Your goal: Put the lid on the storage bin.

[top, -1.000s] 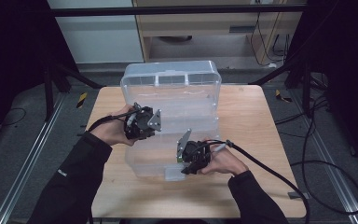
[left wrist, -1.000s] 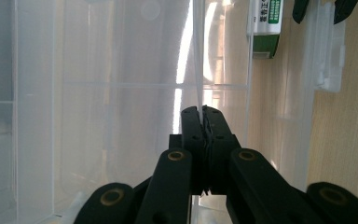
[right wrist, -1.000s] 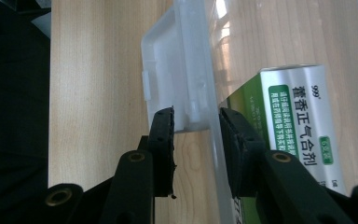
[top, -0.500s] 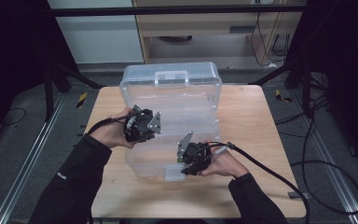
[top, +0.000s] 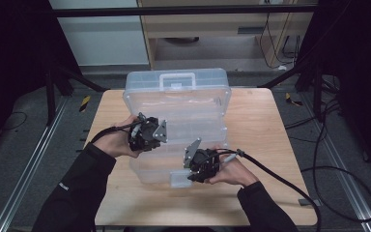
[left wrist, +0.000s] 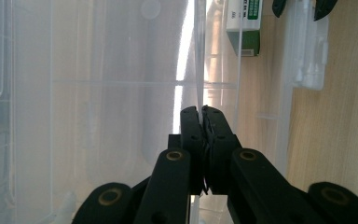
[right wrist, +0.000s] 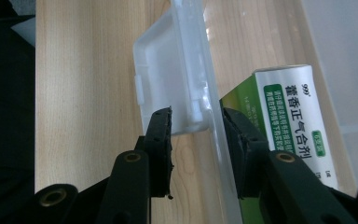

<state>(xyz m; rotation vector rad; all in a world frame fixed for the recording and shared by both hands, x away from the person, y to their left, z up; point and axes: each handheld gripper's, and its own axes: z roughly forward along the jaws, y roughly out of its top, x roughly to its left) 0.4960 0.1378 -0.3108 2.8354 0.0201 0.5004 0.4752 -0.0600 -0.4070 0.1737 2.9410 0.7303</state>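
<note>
A clear plastic storage box (top: 193,121) stands open on the wooden table (top: 265,145), its lid (top: 178,87) tilted up at the back. My left gripper (top: 165,137) is at the box's left side. In the left gripper view it (left wrist: 200,112) is shut on a thin clear wall (left wrist: 198,56) of the box. My right gripper (top: 187,175) is at the box's front. Its jaws (right wrist: 196,119) are closed on the white front latch (right wrist: 168,79) and the wall behind it. Inside the box, right behind that wall, lies a green and white medicine carton (right wrist: 293,112).
Bare wood surrounds the box on all sides, widest at the right. A cable (top: 280,179) trails from the right gripper across the table's right front and off its edge. Dark frame legs and a cabinet (top: 212,29) stand beyond the far edge.
</note>
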